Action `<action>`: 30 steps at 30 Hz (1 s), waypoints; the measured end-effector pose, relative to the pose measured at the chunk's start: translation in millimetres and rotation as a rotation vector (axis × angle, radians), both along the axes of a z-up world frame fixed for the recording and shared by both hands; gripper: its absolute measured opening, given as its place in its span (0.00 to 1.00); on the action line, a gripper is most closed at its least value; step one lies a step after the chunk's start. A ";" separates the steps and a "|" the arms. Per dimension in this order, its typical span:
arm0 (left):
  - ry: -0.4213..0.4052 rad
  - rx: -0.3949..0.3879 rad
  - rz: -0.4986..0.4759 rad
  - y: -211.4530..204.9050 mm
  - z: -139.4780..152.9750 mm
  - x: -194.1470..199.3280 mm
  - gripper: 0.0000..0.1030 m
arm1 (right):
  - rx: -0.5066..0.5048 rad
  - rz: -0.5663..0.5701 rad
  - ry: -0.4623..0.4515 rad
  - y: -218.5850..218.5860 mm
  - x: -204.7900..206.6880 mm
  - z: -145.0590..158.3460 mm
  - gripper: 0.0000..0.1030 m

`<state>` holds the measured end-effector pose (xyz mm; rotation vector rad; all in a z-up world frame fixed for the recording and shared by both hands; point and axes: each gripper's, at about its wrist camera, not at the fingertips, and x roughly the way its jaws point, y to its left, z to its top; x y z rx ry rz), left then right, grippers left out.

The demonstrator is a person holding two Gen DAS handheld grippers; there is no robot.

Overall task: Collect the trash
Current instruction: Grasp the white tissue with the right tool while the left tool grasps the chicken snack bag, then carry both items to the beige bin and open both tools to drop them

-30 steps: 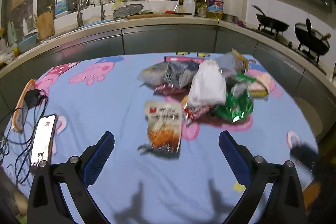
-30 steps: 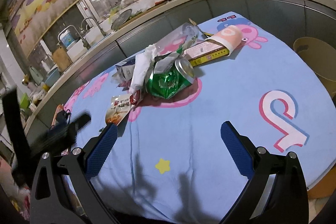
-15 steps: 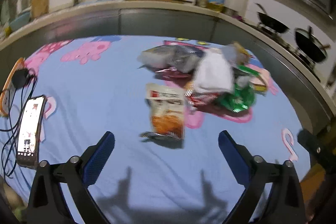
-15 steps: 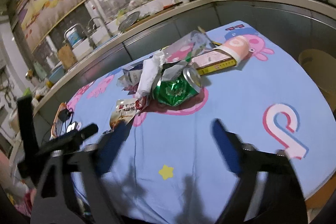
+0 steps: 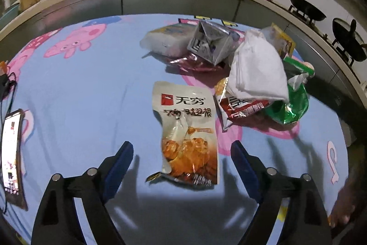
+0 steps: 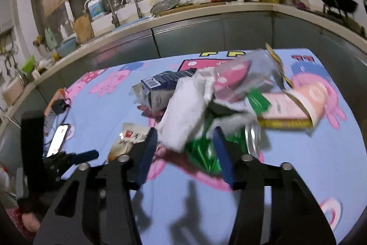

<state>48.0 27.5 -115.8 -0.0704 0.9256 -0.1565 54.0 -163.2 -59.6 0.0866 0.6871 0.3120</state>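
A pile of trash lies on the blue cartoon tablecloth. A beige snack packet lies flat, straight ahead of my open left gripper, its near end between the fingers. Behind it are a red wrapper, white tissue, a crushed green can and a silver carton. My right gripper is partly closed with its fingers on either side of the white tissue and the green can; whether it grips them I cannot tell.
A phone and cables lie at the table's left edge. A yellow box and a clear plastic bag lie at the pile's far right. The kitchen counter with sink and stove pans curves behind the table.
Both grippers moved forward toward the pile. The left now straddles the snack packet's near end. The right gripper's fingers have narrowed around the tissue and can.
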 end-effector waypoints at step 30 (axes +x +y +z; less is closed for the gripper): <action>-0.241 -0.085 -0.487 -168.4 106.0 -10.4 0.53 | 0.116 -0.482 -0.169 -239.7 -75.8 12.9 0.02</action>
